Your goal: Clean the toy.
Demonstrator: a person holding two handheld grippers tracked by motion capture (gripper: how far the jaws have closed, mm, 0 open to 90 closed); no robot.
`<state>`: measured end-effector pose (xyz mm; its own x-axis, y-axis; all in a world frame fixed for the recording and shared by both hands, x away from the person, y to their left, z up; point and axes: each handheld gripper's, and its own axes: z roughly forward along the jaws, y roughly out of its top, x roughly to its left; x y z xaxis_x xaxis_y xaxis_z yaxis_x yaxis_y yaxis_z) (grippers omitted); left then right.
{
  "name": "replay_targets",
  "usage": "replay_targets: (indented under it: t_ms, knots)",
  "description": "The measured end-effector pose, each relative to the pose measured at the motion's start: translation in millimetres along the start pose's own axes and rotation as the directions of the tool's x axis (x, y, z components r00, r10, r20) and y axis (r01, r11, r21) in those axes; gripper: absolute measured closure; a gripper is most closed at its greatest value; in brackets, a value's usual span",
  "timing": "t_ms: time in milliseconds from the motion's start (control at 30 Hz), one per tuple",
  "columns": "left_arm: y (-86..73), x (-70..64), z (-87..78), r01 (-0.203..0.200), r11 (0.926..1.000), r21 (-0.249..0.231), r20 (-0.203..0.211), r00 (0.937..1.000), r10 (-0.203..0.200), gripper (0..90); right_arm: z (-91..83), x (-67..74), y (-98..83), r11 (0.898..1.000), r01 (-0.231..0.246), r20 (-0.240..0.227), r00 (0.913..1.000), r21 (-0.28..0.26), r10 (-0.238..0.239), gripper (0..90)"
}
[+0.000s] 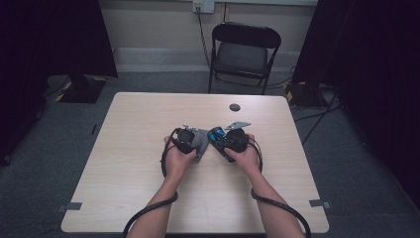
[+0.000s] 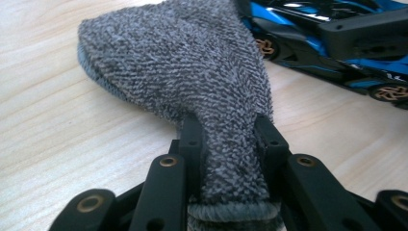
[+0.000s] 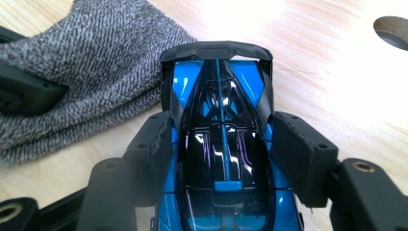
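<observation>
Two grippers, both loaded, meeting mid-table. Left gripper [image 2: 230, 139] has its jaws pinched tight on a bunched neck of the grey cloth [image 2: 183, 67]; the rest of the cloth fans out flat on the table [image 1: 148, 198], just beside the car. Right gripper [image 3: 226, 159] is clamped across the flanks of the blue toy sports car [image 3: 222, 144], pads pressing on both sides of the body, cabin between them, tail wing toward the cloth. Car sits on or just above the table surface, can't tell which. Cloth edge is touching or nearly touching the car on its left flank in the right gripper view.

Looks like a wipe-down of the car with the cloth, just starting.

How to do it well, my read:
- Keep the right grip steady; the car is glossy and tapered, it could squirt out forward if pushed along its length.
- Wipe with the loose fan of cloth, not the pinched neck, so the left jaws don't knock the bodywork.
- Stroke toward the right pads, not away.
- Watch the wing, cloth loops may snag there.

Table hole [image 3: 392, 30] is well beyond the car, no issue.
</observation>
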<state>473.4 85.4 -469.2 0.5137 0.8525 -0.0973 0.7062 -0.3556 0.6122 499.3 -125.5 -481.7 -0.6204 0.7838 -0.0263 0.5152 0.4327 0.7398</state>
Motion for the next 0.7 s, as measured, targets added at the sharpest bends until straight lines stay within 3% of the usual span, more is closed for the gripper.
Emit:
replay_targets:
  t_ms: [433, 700]
  knots:
    - [-7.2, -22.1, -6.7, -0.080, 0.9960, -0.041, 0.076, 0.9937, 0.082, 70.6, 0.2, 0.2, 1.0, 1.000, 0.002, 0.003, 1.0000, 0.004, -0.002, 40.5]
    - [-13.7, -29.6, -10.3, -0.099, 0.9935, -0.055, 0.105, 0.9890, 0.104, 70.5, 0.1, 0.7, 1.3, 1.000, -0.001, 0.004, 1.0000, 0.008, 0.001, 40.6]
